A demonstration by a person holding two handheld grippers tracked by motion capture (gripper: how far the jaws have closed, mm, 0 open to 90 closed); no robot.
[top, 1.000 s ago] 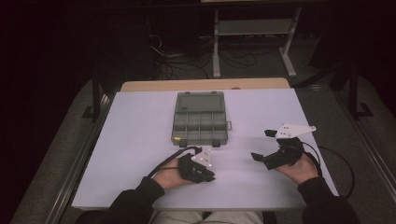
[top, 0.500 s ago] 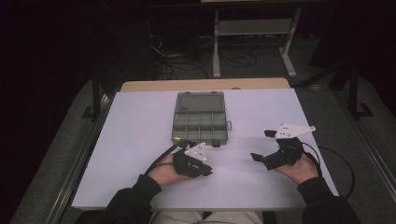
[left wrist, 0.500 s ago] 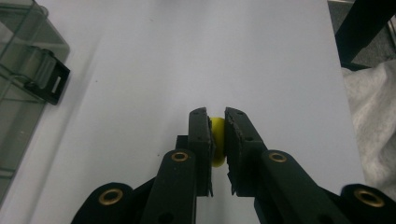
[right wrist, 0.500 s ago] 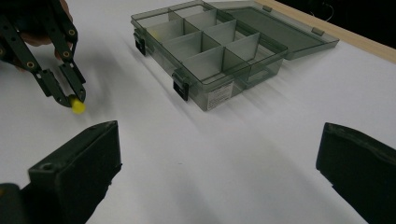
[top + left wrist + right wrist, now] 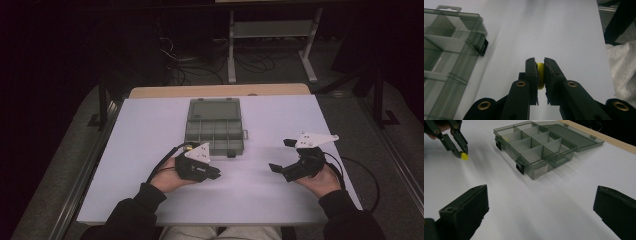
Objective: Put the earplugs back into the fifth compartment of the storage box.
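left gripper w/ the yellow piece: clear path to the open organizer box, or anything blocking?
Probably yes. The left gripper is shut on the yellow piece, close beside the organizer box. The lid lies open, and bare table lies between them. The right gripper sits off to the side, open.

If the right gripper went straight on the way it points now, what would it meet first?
Probably the grey organizer box: in the right gripper view it lies open on the white table ahead of the open right gripper, with bare table between. Depth is hard to judge.
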